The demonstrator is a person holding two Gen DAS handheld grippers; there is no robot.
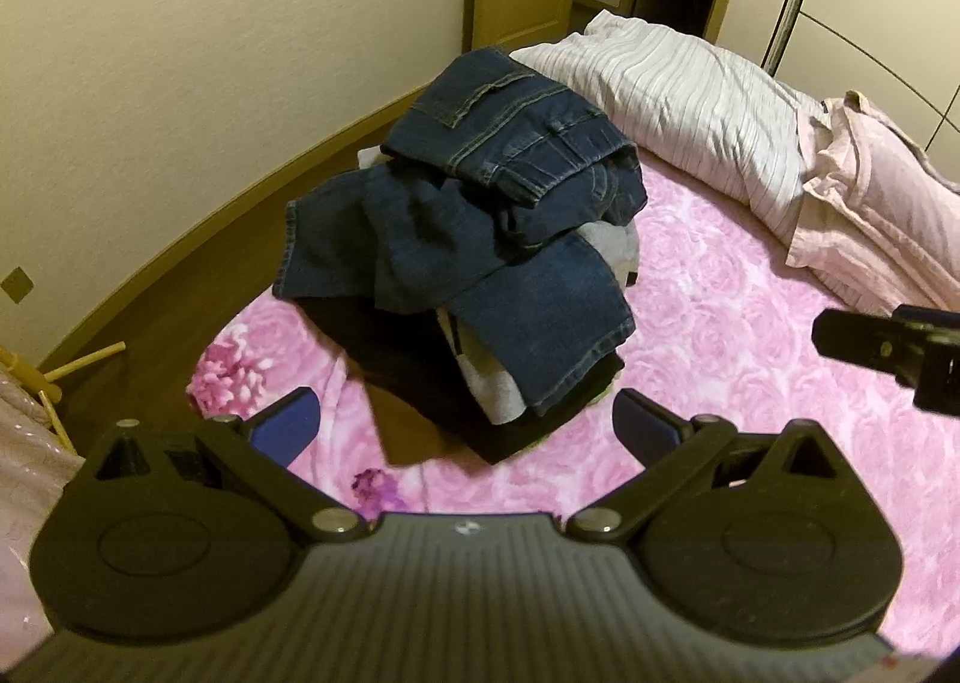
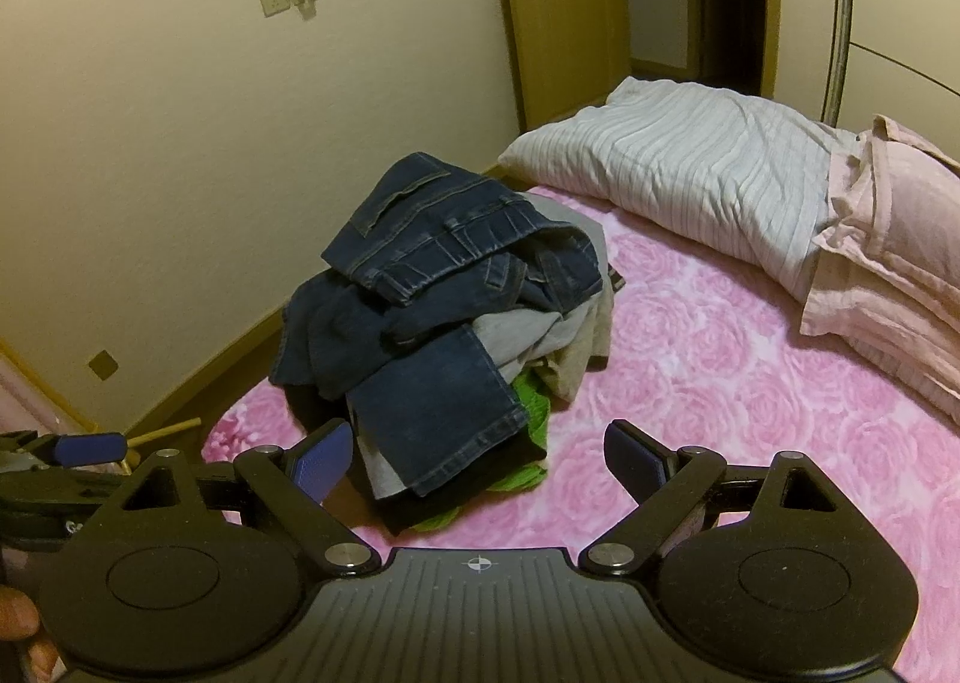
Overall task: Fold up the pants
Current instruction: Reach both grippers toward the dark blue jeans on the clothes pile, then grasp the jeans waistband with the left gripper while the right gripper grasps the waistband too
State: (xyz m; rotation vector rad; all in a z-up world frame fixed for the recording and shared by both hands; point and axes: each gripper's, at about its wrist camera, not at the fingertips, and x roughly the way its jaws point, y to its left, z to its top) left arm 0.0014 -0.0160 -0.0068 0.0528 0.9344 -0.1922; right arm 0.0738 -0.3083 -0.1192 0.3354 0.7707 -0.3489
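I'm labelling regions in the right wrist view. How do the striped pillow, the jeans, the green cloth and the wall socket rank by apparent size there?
1. striped pillow and jeans: look alike in area, and the jeans lie nearer the camera, so unranked.
2. green cloth, mostly buried under the pile.
3. wall socket, smallest, and farthest away.

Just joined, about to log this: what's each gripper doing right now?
Left gripper: open, holding nothing.
Right gripper: open, holding nothing; dark blue denim jeans untouched.
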